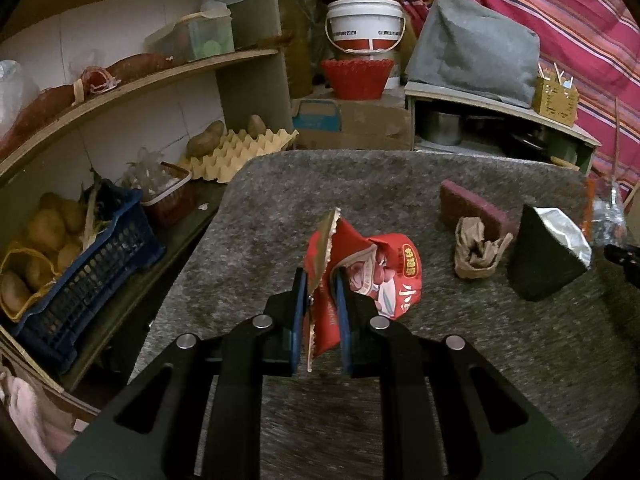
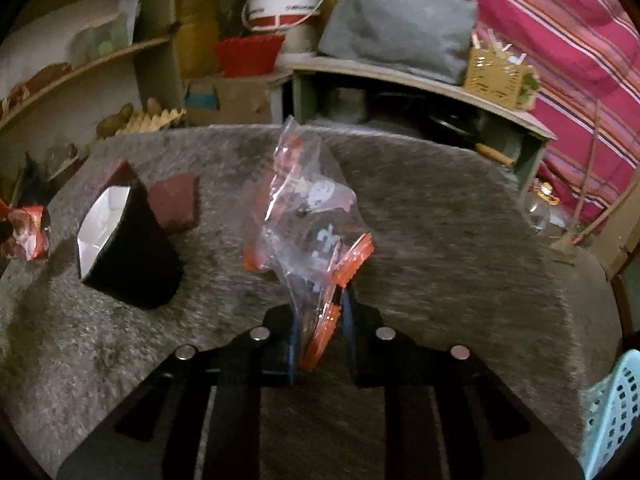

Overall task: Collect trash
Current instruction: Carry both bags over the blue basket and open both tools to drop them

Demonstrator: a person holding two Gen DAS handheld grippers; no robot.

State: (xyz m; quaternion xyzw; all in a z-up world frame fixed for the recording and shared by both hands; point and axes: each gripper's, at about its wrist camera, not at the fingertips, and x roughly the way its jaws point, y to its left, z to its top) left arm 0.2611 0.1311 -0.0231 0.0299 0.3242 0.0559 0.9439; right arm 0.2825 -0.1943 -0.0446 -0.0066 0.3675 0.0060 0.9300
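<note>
- Nearest the lens in the left wrist view: left gripper, blue pads pinching the red snack wrapper near its torn foil edge, the rest of the crumpled bag standing up above the grey felt surface.
- Pinched at a flat edge, probably because crinkled foil gives little else firm to clamp.
- Nearest in the right wrist view: right gripper, jaws nearly together on the orange-trimmed seam of the clear plastic bag; bag rising loose and upright from the pads, seemingly lifted off the felt, though blur hides the bottom edge.
- Gripped low at the stiff seam, likely so the thin film does not slip out.
- Left on the felt, between the two held pieces: crumpled brown paper, lying against a dark red sponge, and just beside them a black carton tipped on its side, its white-lined mouth open.
- Pale blue basket at the far right edge of the right wrist view, off the felt; plausibly the place for the trash, though not certain.
- Judged stage: two pieces in hand, paper and carton not yet collected.
</note>
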